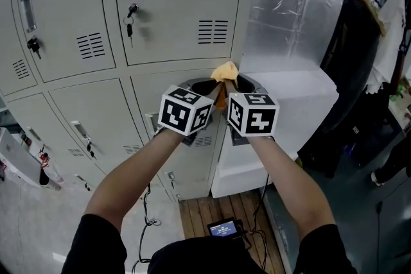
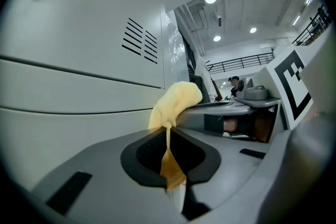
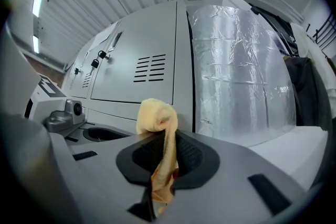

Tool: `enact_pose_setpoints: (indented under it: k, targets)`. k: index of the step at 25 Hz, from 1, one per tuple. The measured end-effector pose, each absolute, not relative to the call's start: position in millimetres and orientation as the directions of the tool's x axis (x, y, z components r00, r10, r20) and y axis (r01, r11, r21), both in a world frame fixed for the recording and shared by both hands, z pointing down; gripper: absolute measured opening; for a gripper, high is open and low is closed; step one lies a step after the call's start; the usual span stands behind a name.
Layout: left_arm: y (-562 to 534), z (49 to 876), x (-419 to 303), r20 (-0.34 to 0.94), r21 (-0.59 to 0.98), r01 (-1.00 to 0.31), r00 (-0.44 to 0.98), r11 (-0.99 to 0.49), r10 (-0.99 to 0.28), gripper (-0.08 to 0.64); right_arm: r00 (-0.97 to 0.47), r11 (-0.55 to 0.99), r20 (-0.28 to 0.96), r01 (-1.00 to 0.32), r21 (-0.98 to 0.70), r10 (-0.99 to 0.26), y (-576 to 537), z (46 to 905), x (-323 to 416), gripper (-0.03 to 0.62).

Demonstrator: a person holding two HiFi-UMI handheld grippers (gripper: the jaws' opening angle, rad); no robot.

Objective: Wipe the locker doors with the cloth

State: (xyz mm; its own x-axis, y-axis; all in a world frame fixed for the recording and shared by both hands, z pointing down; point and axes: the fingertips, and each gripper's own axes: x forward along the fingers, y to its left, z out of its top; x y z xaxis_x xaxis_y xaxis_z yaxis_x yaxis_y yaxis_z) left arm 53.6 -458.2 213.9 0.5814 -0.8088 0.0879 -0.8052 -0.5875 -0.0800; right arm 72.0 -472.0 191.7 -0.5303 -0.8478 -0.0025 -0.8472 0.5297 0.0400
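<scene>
Pale grey metal locker doors [image 1: 183, 6] fill the far wall, with two tongs sharing one small yellow-orange fabric cloth [image 1: 225, 71].
The cloth sits bunched near the right-hand doors. The left tongs [image 2: 168, 136] and right tongs [image 3: 164, 160] are each clamped on a thin fold. Pulling them apart could slip it from one grip, and the tight wad would likely wipe poorly.

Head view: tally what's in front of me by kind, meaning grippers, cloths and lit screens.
Grippers: 2, left gripper and right gripper
Cloths: 1, yellow cloth
Screens: 1, lit screen
Total: 4
</scene>
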Motion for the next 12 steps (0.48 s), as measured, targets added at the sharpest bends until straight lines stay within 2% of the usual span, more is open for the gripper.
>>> enact_pose_setpoints:
  k: [12]
  targets:
    - [-426.5, 207.0, 27.2, 0.039, -0.122, -0.845, 0.520, -0.521, -0.853, 0.035, -0.608, 0.608, -0.070, -0.793, 0.026, -0.790, -440.0, 185.5, 45.2, 0.063]
